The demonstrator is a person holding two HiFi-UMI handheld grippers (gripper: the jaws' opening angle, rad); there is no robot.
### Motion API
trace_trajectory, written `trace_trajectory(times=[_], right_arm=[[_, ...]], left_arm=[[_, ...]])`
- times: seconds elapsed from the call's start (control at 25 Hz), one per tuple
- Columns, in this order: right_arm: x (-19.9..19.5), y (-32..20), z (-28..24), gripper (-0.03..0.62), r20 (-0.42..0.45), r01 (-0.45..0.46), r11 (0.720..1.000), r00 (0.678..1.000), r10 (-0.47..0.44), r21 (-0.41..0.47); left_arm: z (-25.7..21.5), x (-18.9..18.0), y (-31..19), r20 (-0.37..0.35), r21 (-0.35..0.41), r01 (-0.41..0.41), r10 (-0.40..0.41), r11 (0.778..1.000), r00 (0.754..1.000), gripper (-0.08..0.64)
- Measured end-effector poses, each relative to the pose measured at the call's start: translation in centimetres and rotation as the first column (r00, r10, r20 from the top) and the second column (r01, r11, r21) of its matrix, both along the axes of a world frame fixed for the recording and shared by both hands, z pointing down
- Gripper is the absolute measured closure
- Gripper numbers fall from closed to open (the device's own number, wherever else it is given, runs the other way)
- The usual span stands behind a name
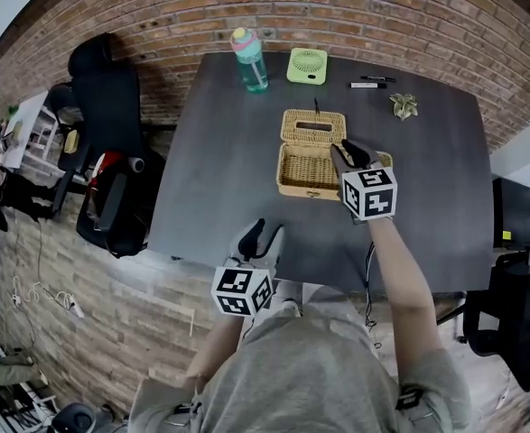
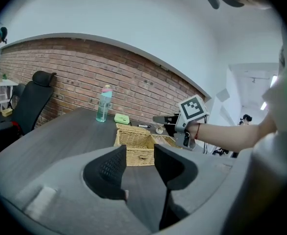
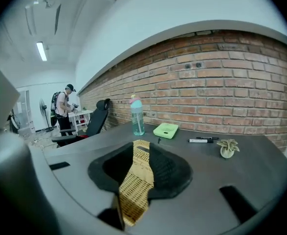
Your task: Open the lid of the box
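Note:
A wicker box [image 1: 306, 175] stands mid-table with its basket open. Its slotted lid [image 1: 313, 126] leans back behind the rim. My right gripper [image 1: 348, 152] hovers over the box's right rear corner, its jaws a narrow gap apart. In the right gripper view [image 3: 142, 155] the wicker lid [image 3: 142, 148] shows through that gap, and no pad visibly presses on it. My left gripper [image 1: 263, 237] is open and empty near the table's front edge. It faces the box [image 2: 133, 148] from a distance in the left gripper view [image 2: 140, 153].
On the dark table [image 1: 219, 152], along the far edge, stand a teal bottle [image 1: 250, 59], a green fan [image 1: 307, 66], two markers [image 1: 367, 85] and a small ornament [image 1: 404, 105]. A black office chair [image 1: 111, 106] stands to the left. A person [image 3: 64, 104] stands far off.

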State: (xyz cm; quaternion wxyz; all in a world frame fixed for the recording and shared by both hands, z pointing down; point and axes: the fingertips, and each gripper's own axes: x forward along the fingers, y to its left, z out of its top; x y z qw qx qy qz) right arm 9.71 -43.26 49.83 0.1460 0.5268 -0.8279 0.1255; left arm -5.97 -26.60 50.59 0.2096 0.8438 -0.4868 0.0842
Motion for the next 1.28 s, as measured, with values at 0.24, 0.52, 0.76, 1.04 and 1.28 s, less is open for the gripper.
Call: trace_trajectory(times=[0.24,0.52,0.76,1.04,1.28], right_arm=[[-0.6,5.8,-0.8,0.528,0.022,-0.018,0.999,1.0,0.017,0.034],[-0.8,11.9,-1.8,0.551,0.056,-0.045,0.998,0.998,0.042,0.051],[-1.3,17.0,-2.7,0.568,0.096,-0.059,0.996,0.994,0.053,0.065],[-2.2,22.7,-3.8,0.587,0.09,-0.067,0.991,0.994,0.057,0.114],[-3.0,26.7,-4.6,0.589,0.058,-0.071,0.985,0.996,0.063,0.157]], left_arm=[[-0.1,0.0,3.1,0.005,0.022,-0.009,0.009,1.0,1.0,0.41],[-0.9,-0.2,6.1,0.003,0.045,-0.001,0.001,0.999,1.0,0.453],[-1.7,-0.3,8.8,0.013,0.07,-0.003,0.002,0.998,1.0,0.483],[-2.3,-0.4,11.6,0.033,0.092,-0.013,0.01,0.996,0.999,0.508],[-3.2,-0.6,13.4,0.042,0.119,-0.034,0.029,0.992,0.999,0.522]])
